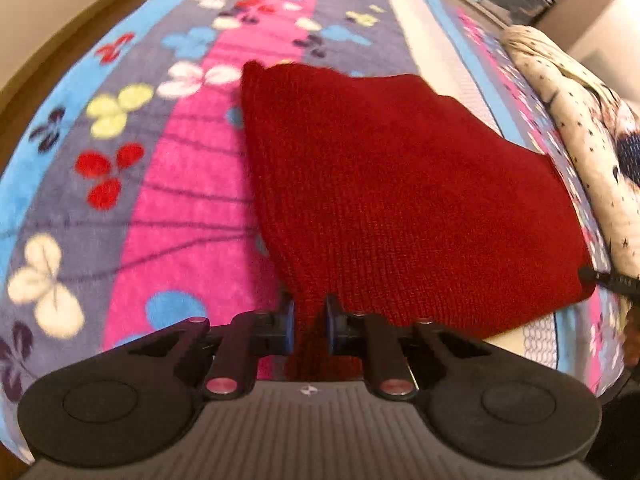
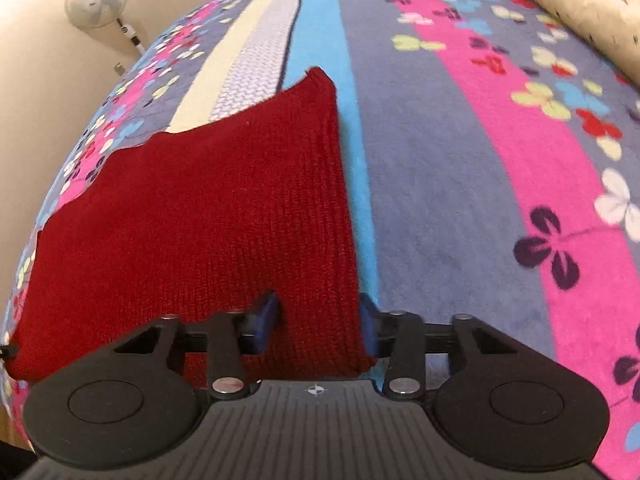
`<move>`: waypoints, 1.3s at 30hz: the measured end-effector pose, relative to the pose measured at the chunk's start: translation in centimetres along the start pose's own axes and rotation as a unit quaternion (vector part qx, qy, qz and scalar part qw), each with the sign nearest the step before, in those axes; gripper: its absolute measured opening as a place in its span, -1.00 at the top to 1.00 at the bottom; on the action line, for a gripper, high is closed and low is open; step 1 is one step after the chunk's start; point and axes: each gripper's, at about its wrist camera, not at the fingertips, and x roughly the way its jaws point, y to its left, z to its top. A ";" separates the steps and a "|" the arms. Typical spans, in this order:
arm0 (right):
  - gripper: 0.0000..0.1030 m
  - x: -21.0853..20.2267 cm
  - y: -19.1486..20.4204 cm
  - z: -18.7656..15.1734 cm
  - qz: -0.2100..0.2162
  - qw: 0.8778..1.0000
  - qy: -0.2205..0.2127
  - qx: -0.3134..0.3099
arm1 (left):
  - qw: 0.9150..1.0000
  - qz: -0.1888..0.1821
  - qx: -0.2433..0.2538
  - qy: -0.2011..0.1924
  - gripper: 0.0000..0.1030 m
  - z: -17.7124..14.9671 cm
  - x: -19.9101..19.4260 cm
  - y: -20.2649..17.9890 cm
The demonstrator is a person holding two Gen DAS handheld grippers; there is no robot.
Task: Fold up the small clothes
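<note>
I have the red knitted garment (image 1: 400,184) pinched at its near edge with both tools. My left gripper (image 1: 310,322) is nearly closed, its blue pads squeezing the garment's near left corner, with a narrow strip of red wool bunched between them. My right gripper (image 2: 318,326) stands a little wider, but its pads also press on knit from both sides, gripping the near right corner. In the left view the tip of the right tool shows at the garment's right edge, so the two grips are well apart along the same hem.

The garment lies stretched out over the flowered blanket (image 1: 180,184) on the bed, its far edge reaching toward the pale stripe. It looks like a smooth, roughly rectangular slab, possibly already doubled once, though I cannot tell that for sure from the knit alone. No sleeves or loose parts show.

My judgement is that I am at the start of a fold: corners secured, cloth still flat, nothing carried over yet. What remains is lifting the near edge and laying it onto the far edge, then squaring it. A rumpled cream quilt (image 1: 580,120) lies along the right, and a fan (image 2: 98,0) stands by the far wall.
</note>
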 end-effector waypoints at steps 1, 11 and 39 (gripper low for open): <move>0.75 -0.2 0.0 0.1 0.003 1.000 -0.006 -0.003 | 1.000 -0.001 0.004 -0.008 0.71 0.0 -0.3 0.0; 0.76 -0.1 -2.6 -0.2 0.006 0.999 0.031 0.026 | 0.999 0.024 0.032 0.024 0.69 0.1 0.3 0.5; 0.22 0.8 0.7 0.2 -0.073 0.990 -0.018 -0.123 | 0.989 0.107 0.094 -0.048 -0.05 1.1 -0.3 -2.6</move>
